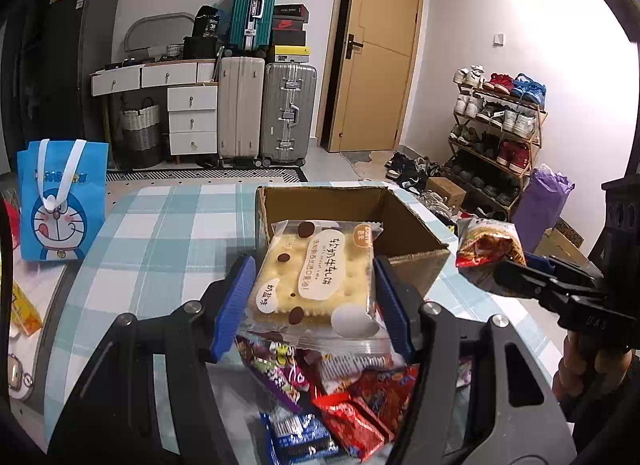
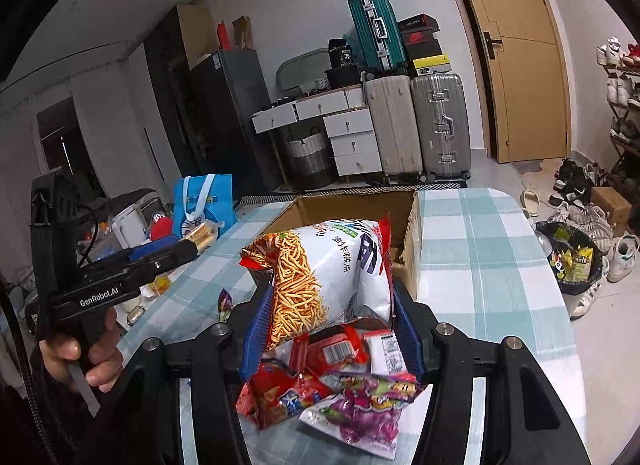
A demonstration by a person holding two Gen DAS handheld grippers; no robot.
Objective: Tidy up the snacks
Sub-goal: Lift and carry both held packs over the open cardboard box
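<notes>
The cracker packet point(image 1: 316, 277) is pinched flat between the blue jaws of the left gripper point(image 1: 314, 305), held up in front of the open cardboard box point(image 1: 416, 233) on the checked table point(image 1: 160, 233). Over on the other side, the fried-noodle snack bag point(image 2: 320, 277) is clamped upright by the right gripper point(image 2: 332, 329), its jaws pressed into the bag's sides, just short of the same box. A heap of loose snack packets point(image 2: 340, 393) is left lying on the table beneath both tools.
</notes>
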